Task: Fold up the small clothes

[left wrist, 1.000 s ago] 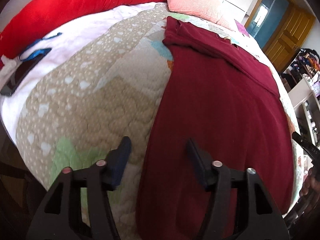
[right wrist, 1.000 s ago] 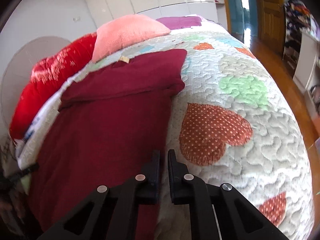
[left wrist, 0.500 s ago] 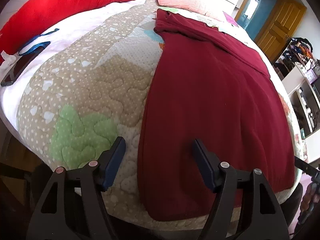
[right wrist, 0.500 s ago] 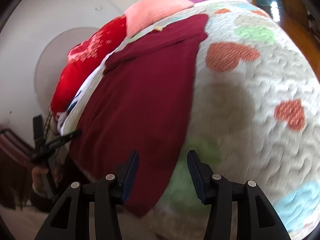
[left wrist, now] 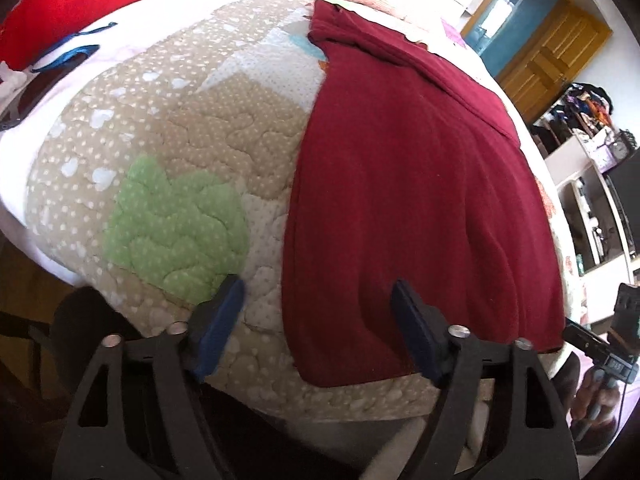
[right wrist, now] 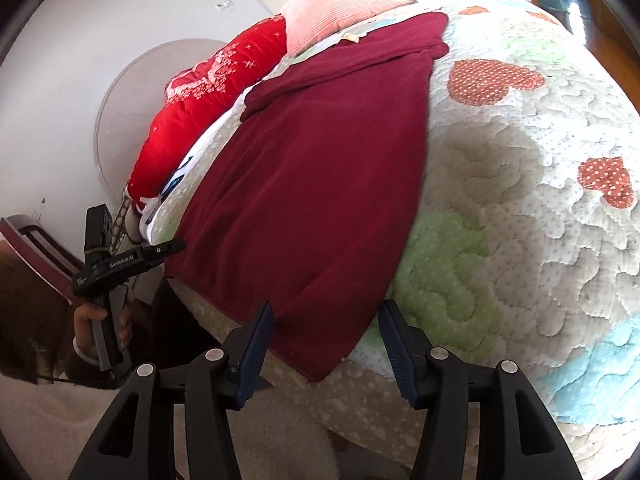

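A dark red garment lies flat along the patchwork quilt, with its far end folded over near the pillows. Its near hem reaches the bed's edge. My left gripper hovers over the hem's left corner, jaws opening wide, one finger over the quilt and one over the cloth, pressing on nothing. My right gripper is over the garment's right near corner. Its jaws are opening, with that corner lying between and below them, untouched. Each view also shows the other gripper in a hand at the picture's edge.
A red bolster and a pink pillow lie at the head of the bed. A blue strap rests on the white sheet at the left. A wooden door and cluttered shelves stand to the right.
Both grippers drew back to the bed's near edge, bringing the garment's hem into view. The right jaws went from shut to open, and the left jaws spread wider.
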Demonstrator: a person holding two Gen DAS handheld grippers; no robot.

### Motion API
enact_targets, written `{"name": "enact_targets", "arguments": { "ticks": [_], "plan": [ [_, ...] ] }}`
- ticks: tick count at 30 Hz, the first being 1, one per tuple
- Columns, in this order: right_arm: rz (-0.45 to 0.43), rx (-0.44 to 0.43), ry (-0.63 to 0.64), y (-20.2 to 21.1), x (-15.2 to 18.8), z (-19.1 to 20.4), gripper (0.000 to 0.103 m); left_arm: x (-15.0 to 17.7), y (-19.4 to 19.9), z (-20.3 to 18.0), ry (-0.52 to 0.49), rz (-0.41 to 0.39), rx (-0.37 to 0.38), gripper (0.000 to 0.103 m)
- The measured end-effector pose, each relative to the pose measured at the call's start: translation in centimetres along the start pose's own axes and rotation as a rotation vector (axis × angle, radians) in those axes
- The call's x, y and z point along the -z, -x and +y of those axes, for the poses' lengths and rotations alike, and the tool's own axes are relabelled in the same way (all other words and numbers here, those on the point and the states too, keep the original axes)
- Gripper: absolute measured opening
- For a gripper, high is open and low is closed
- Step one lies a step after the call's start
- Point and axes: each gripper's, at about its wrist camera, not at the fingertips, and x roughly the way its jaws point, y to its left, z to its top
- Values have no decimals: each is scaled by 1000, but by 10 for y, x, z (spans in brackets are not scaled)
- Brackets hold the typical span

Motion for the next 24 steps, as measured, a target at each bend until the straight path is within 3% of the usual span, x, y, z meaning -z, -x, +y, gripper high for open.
{"name": "enact_targets", "arguments": {
  "ticks": [3,6,10,20,23,24],
  "plan": [
    [-1,-16,3,-2,2,0,56,2,-4,-9,-43,-2,-31,89],
    [-3,-30,7,-4,2,2,56,4,-12,-23,-120,14,-58,102],
    [-10,-52,2,-4,2,1,57,6,-18,-31,-164,17,-114,102],
    [8,-124,-2,-6,-1,-4,57,9,-10,-28,-150,9,-102,102],
    [8,-144,-8,-11,-4,-7,57,9,-7,-27,-132,-12,-110,89],
    [5,-149,-3,-12,-5,-6,57,9,-4,-25,-123,-20,-110,79]
  ]
}}
